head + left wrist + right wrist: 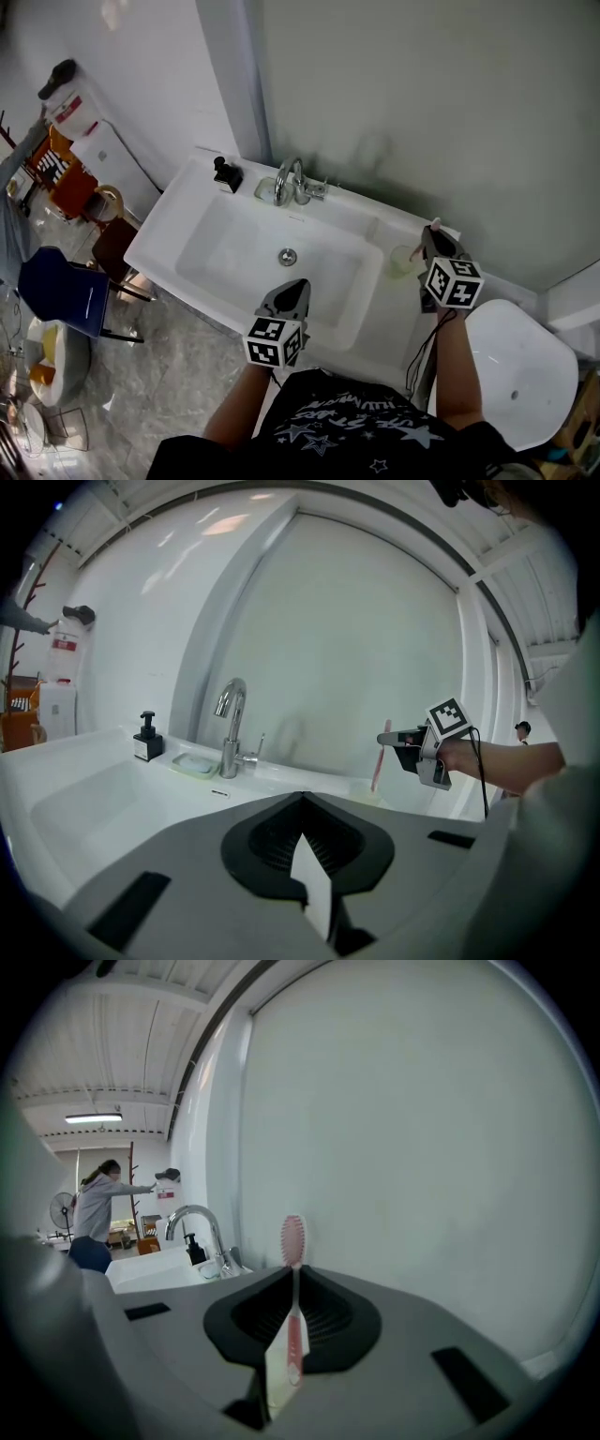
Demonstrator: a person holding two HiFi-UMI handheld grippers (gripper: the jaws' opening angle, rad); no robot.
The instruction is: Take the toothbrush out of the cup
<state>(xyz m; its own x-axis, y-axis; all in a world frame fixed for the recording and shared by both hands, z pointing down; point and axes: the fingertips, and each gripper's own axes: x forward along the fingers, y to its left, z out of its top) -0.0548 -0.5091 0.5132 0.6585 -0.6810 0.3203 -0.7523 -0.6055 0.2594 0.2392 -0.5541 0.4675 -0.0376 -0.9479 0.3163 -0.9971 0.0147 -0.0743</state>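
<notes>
Squarely between the closed jaws of the right gripper (436,236) stands the toothbrush (293,1241), upright, with its bristle head above the tips and its handle reaching down toward the cup (403,262) on the sink (187,225) ledge. The left gripper (302,799) has its jaws together, holding nothing.

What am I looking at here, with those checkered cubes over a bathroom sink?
No robot: a person holds a hand tool with two jaws in each hand; the cubes are part of the tools. One picture comes from a camera on the person's head, looking down; the other two ride on the tools. Below is a sink with a faucet, a soap dispenser and a pale cup. The right gripper has its jaws closed on a pink toothbrush, held upright near the cup. The left gripper, shut and empty, hovers over the sink's front edge.
</notes>
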